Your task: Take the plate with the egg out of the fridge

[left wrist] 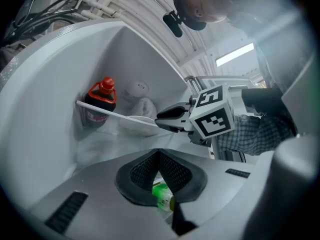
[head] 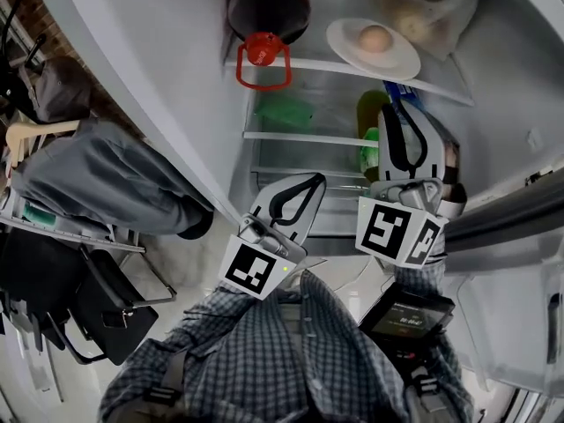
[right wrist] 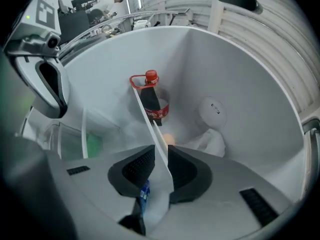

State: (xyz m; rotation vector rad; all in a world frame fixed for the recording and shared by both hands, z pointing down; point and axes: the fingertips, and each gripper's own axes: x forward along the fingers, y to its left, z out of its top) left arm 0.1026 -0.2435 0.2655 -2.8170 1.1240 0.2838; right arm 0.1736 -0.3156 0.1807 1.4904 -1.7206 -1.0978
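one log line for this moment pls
phase: reach | fridge: open | plate with egg: on upper shelf, not gripped | right gripper: jaws apart, at shelf edge | left gripper: shut, empty, lower

Brick wall (head: 19, 11) at upper left in head view; pale wooden chair back (head: 35, 132) beside it; grey cloth (head: 97, 188) draped just below the chair back; black bag (head: 110, 311) on light floor (head: 189, 276). Left gripper view: white ribbed ceiling (left wrist: 145, 9); lit strip light (left wrist: 235, 55) on it; room bright overall.
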